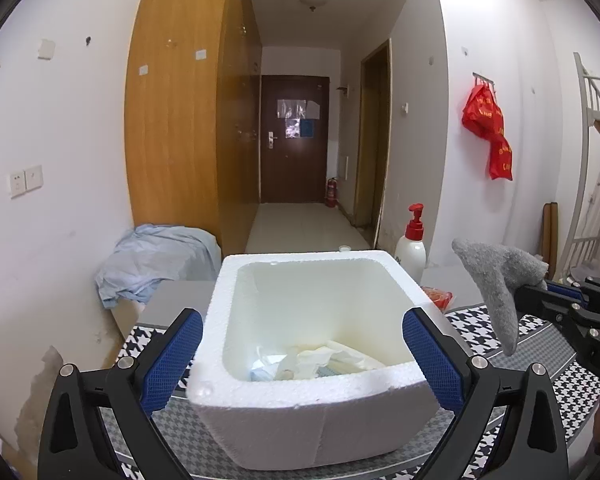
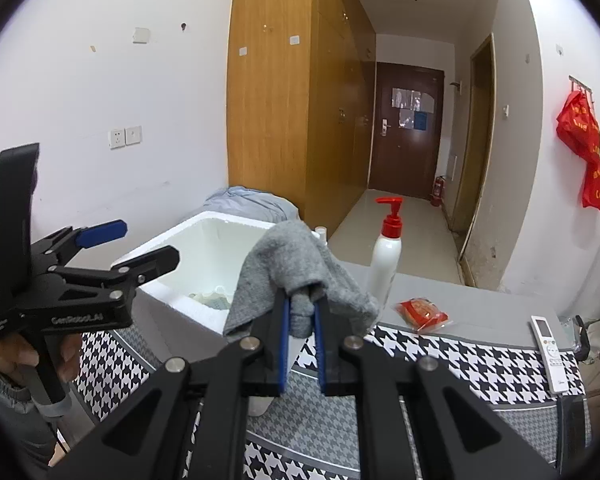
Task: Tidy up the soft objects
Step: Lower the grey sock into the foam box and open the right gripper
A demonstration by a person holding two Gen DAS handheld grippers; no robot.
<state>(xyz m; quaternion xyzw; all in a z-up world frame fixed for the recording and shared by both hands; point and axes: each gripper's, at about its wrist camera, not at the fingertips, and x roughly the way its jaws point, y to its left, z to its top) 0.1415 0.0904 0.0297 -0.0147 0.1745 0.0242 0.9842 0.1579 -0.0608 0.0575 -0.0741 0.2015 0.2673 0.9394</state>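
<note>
A white foam box (image 1: 300, 396) stands on the houndstooth mat, with pale crumpled soft items (image 1: 312, 362) on its bottom. My left gripper (image 1: 304, 356) is open, its blue-padded fingers on either side of the box. It also shows in the right wrist view (image 2: 136, 246), held over the box's near corner (image 2: 188, 304). My right gripper (image 2: 302, 304) is shut on a grey sock (image 2: 296, 268), which hangs in the air to the right of the box. The sock (image 1: 500, 284) and the right gripper (image 1: 528, 292) also show in the left wrist view.
A white pump bottle with a red top (image 2: 386, 258) stands behind the box. A red packet (image 2: 422, 314) and a white remote (image 2: 548, 348) lie on the table to the right. A light blue cloth (image 1: 156, 260) lies heaped behind the box on the left.
</note>
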